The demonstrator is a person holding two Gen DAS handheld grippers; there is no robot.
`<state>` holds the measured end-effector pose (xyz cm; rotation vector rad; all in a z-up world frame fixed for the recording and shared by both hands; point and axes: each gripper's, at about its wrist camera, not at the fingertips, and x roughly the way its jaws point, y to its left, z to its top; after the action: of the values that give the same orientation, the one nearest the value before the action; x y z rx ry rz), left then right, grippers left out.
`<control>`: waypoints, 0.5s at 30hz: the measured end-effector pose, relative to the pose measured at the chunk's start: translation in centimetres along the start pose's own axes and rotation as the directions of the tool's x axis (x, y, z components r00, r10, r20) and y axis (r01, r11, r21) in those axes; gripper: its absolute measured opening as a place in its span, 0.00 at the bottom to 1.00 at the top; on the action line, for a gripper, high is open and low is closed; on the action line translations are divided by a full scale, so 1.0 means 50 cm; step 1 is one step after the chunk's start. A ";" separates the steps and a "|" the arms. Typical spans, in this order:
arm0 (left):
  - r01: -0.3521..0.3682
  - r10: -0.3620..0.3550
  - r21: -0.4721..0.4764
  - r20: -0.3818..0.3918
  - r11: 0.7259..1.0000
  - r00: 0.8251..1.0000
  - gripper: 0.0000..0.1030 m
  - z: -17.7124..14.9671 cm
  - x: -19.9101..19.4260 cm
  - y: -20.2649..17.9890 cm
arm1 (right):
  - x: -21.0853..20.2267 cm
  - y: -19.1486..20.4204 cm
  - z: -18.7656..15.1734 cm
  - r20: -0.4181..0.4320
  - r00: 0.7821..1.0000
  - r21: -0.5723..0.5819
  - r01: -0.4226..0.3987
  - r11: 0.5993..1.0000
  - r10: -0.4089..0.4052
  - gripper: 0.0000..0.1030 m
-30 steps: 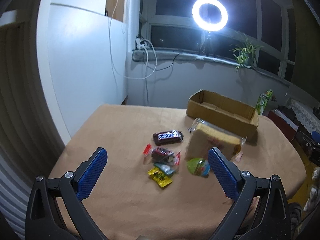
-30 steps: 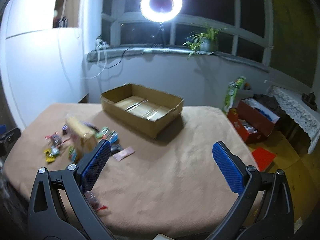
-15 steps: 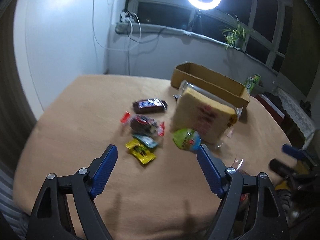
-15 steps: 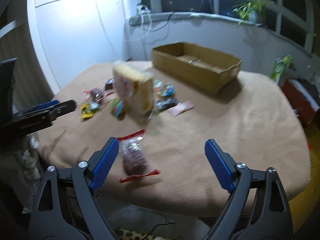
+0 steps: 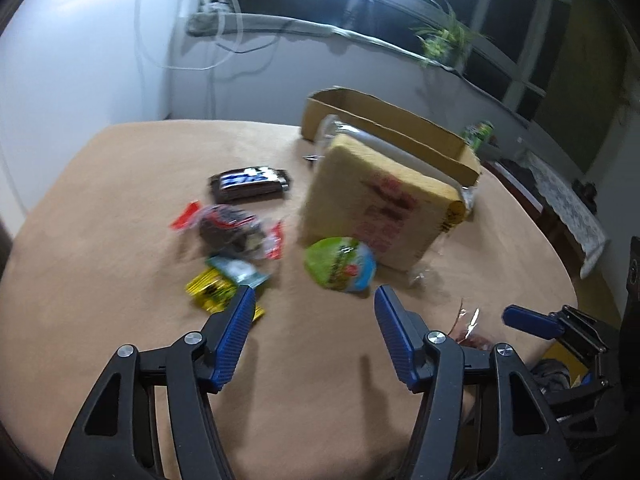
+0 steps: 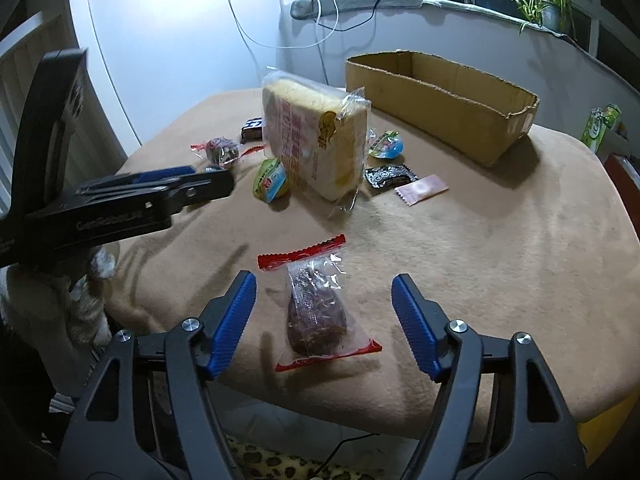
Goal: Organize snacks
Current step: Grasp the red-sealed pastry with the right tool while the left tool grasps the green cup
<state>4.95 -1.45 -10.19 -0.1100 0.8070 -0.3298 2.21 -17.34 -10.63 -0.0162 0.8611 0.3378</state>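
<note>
The snacks lie on the table (image 6: 500,240), and none of them looks to be in the box (image 6: 440,92) yet, so this seems to be the start: reaching for the first ones. The right gripper (image 6: 324,312) has its jaws apart, one on each side of a red date pack (image 6: 316,316), not pressing it. They have just been closing in. The left gripper (image 5: 312,320) is also apart with nothing between its jaws, and they have been closing too. A green cup (image 5: 340,264) sits just past its tips, beside the bread bag (image 5: 380,208). Next, I think the right one should go lower and squeeze the date pack, then carry it to the box.
</note>
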 end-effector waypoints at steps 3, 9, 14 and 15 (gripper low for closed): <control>0.015 -0.014 0.033 -0.018 0.999 1.000 0.60 0.012 0.027 -0.011 | 0.013 -0.006 0.001 -0.017 1.000 0.006 -0.009 1.000 0.009 0.64; 0.031 -0.027 0.051 -0.065 0.998 0.997 0.60 0.024 0.076 -0.015 | 0.035 -0.014 0.001 -0.046 0.998 0.013 -0.029 0.999 0.030 0.58; 0.040 -0.036 0.044 -0.090 0.998 0.995 0.60 0.029 0.101 -0.008 | 0.054 -0.024 -0.001 -0.067 0.997 0.023 -0.044 0.999 0.045 0.55; 0.040 -0.036 0.044 -0.092 0.998 0.995 0.60 0.031 0.104 -0.007 | 0.055 -0.024 -0.001 -0.068 0.997 0.023 -0.047 0.999 0.048 0.54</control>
<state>9.35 -3.55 -12.64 -0.0674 0.8877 -0.3911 4.21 -17.69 -12.85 0.0125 0.9337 0.3747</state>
